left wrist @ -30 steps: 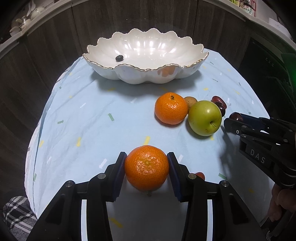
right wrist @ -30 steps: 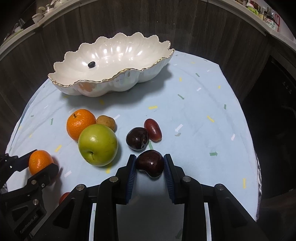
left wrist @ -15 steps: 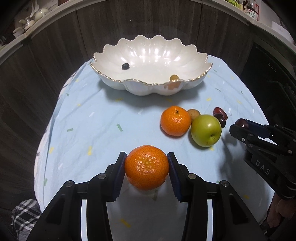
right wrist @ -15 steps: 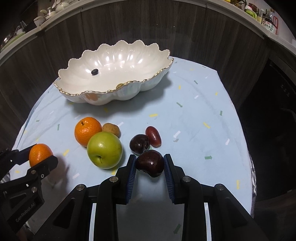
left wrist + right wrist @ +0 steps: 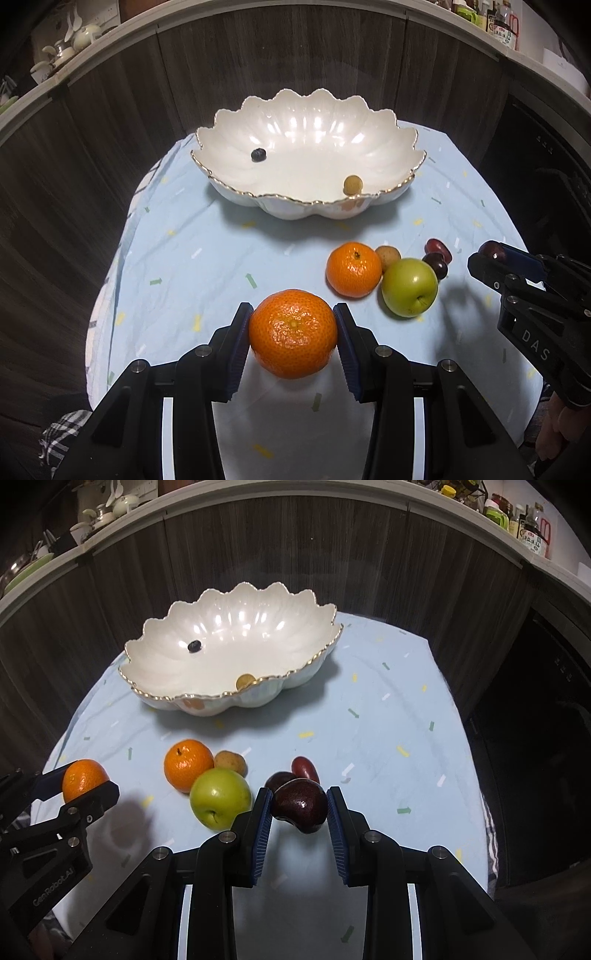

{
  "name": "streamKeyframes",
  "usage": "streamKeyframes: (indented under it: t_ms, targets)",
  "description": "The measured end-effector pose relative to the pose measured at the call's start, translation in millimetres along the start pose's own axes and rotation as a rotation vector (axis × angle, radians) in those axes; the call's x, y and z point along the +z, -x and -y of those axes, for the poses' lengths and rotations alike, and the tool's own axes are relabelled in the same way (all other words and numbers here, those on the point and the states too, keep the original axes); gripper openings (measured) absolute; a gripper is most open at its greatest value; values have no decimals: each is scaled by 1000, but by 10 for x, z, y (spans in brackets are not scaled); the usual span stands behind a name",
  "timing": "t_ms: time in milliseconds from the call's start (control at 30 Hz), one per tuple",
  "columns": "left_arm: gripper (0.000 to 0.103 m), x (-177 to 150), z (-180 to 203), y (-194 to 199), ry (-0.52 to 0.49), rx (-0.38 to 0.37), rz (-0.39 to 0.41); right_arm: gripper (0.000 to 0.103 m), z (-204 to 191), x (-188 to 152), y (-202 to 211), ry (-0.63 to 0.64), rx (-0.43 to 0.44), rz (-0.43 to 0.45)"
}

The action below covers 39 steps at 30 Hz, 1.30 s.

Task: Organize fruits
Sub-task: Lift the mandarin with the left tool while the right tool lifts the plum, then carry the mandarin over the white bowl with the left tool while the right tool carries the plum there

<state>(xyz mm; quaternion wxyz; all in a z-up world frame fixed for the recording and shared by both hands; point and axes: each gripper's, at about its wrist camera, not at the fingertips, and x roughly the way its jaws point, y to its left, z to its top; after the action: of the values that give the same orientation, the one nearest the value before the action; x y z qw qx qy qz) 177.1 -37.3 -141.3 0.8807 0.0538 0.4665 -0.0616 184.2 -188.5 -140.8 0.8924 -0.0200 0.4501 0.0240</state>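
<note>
I see the bowl (image 5: pixel 308 162) at twelve o'clock on the cloth (image 5: pixel 207 258), holding only two small fruits. My left gripper (image 5: pixel 293 334) clamps an orange (image 5: pixel 293 333); my right gripper (image 5: pixel 299 806) clamps a dark plum (image 5: pixel 300 805), both clear of the cloth. I judge this the carry step: next I must bring both over the rim and release inside, low, to stop rolling.

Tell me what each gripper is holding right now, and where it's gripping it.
The left gripper holds a mandarin, fingers pressing its two opposite sides. The right gripper holds a dark plum, likewise by its sides.
</note>
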Motion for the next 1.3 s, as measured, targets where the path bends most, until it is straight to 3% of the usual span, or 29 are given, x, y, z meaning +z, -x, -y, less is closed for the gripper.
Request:
streamKeyframes:
  t_ms: [1300]
  targets:
    - [44,784,-201,225,9,10,98,31,3,762,245,15,13,132]
